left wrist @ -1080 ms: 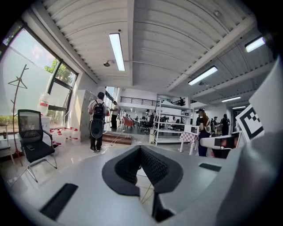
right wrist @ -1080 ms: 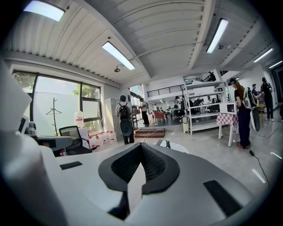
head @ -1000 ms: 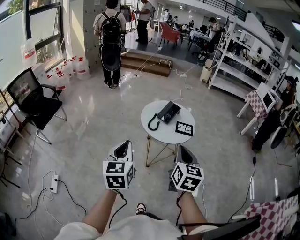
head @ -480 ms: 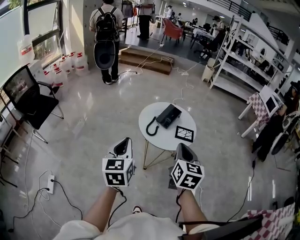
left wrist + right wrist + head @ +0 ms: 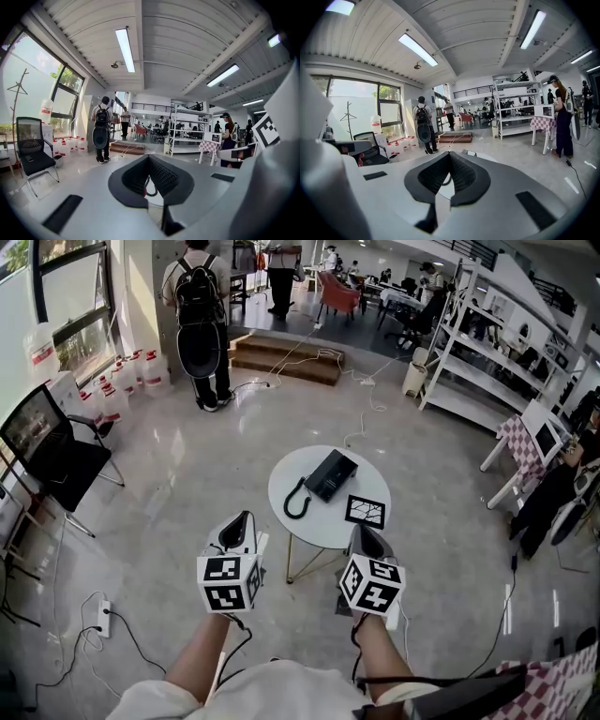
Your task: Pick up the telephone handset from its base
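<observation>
- Head view: telephone sits near the centre of the round white table. The handset looks seated on the base, though I can't separate the two from this range.
- Coiled cord loops out toward the table's near-left edge. Marker card lies at its near-right edge.
- Left gripper and right gripper are both short of the table's near edge, jaws pressed together, nothing in either.
- Risk: if the jaws arrive closed, the tips shove the phone across the table instead of straddling the handset.
- Risk: the cord drags the base toward the table's edge on lift if nothing steadies it.
- Risk: the table has thin legs, so a knock on the near rim could rock it.
</observation>
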{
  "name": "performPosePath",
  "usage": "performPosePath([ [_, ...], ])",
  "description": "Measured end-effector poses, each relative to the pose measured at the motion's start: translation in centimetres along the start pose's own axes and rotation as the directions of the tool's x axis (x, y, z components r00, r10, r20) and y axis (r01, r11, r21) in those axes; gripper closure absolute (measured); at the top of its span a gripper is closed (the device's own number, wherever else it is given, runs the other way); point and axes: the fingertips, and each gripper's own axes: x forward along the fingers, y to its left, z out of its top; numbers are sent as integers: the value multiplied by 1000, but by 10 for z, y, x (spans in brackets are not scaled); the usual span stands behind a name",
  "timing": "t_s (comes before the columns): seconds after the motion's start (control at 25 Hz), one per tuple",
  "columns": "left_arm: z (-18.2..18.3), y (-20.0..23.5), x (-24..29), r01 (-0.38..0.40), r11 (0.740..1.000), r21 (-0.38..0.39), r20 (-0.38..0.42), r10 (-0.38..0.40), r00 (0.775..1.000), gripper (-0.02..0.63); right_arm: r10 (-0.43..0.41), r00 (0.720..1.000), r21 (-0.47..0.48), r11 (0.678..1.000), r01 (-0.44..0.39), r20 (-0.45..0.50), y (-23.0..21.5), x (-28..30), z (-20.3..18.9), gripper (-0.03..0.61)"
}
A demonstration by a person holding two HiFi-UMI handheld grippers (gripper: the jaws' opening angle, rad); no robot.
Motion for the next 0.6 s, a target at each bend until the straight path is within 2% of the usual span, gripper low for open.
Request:
performPosePath([
  [0.6,-3,-11,18,13,999,43,-42,-11,999,606,-13,999,41,999,15,-37,-15,17,-9,555],
])
